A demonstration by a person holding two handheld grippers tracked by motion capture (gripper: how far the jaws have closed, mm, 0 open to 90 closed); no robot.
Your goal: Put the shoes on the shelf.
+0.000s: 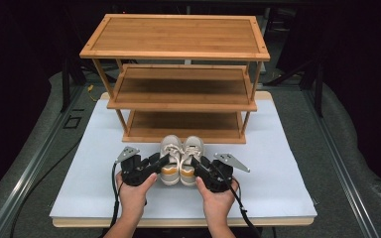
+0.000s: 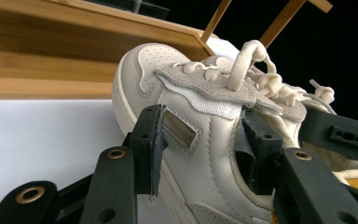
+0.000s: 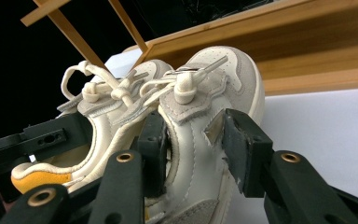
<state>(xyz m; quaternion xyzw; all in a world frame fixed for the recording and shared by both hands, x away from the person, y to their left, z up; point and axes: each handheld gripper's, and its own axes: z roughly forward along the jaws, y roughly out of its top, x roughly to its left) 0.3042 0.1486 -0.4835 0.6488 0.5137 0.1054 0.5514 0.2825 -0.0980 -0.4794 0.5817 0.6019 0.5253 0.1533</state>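
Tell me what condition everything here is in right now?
Left shoe: upright, laced, clamped by its side wall.
Right shoe: upright, laced, clamped likewise.
Left gripper: shut on the left shoe.
Right gripper: shut on the right shoe.
Wooden rack: standing, all three shelves bare.
White table: flat under the rack.

Three-tier bamboo shoe rack (image 1: pixel 178 82) blocks the way just ahead; white table (image 1: pixel 287 168) lies open on both sides.
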